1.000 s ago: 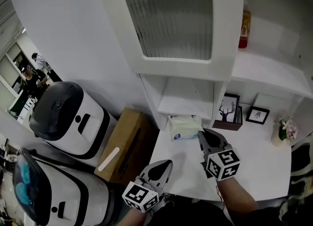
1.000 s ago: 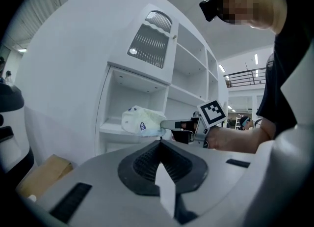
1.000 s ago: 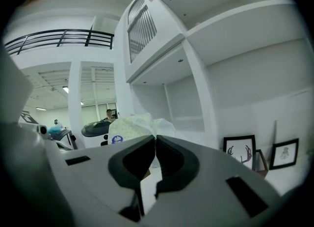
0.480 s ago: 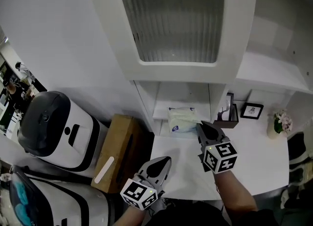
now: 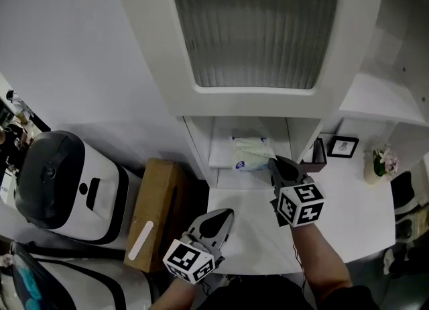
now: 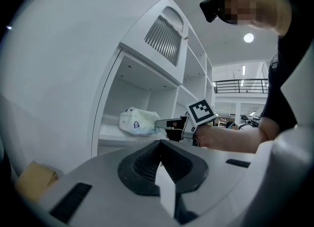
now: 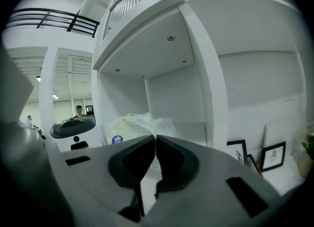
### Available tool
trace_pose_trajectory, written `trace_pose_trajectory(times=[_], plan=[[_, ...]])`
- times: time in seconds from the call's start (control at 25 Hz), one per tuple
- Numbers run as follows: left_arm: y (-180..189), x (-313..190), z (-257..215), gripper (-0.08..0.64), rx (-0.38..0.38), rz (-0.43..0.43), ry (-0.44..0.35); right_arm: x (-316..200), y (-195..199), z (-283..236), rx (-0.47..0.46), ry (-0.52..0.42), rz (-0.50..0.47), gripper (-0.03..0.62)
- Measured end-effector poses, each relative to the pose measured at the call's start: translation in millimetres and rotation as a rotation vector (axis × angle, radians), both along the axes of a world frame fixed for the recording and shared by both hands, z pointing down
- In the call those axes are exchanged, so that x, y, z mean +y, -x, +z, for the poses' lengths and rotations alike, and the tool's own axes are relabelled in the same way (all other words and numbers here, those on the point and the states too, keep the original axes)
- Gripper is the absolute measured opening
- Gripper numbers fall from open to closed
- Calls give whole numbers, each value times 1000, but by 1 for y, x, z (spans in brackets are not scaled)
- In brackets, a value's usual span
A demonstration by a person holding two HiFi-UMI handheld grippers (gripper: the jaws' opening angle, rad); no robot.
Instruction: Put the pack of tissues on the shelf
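head view: the right gripper (image 5: 276,163) has its fingers pinched together on the near right end of the pack of tissues (image 5: 249,153), which lies flat on the low shelf (image 5: 222,146) inside the white cabinet's open cubby, just above the counter (image 5: 251,241). the pack's long side seems to run across the opening, and a round blue mark shows on the face towards the person. the right forearm reaches up from the lower edge, fingers pointing into the cubby, marker cube on top. the left gripper (image 5: 228,213) hangs low over the counter's near left part, well apart from the pack, its fingers closed to a point aimed up and right at the shelf. a cardboard box (image 5: 157,202) stands left of the counter. left gripper view: the left gripper's (image 6: 159,142) fingers meet at the tip with nothing between them. beyond them the pack (image 6: 138,122) rests on the shelf (image 6: 110,131), its length lying left to right, and the right gripper's (image 6: 158,123) thin tips touch its right end, the arm held level behind. right gripper view: the right gripper's (image 7: 155,136) fingers are closed together at the tip on a fold of the pack's (image 7: 132,125) wrapper; the pack sits just past them, mostly to their left, on the shelf (image 7: 192,127).
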State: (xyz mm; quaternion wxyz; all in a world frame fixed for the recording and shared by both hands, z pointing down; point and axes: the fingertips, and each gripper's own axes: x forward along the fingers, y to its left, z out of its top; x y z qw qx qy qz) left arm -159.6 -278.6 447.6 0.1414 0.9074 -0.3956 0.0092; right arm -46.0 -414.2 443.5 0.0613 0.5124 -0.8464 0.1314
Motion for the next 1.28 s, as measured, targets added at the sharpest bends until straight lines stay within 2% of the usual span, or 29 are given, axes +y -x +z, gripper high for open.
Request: trace_pose_trajectory(times=[0.68, 1.28], plan=[[31, -12, 3, 3, 13, 46, 5, -31, 14, 9, 43, 30, 127, 8], [54, -2, 8, 3, 22, 77, 18, -40, 14, 15, 35, 49, 218, 9]])
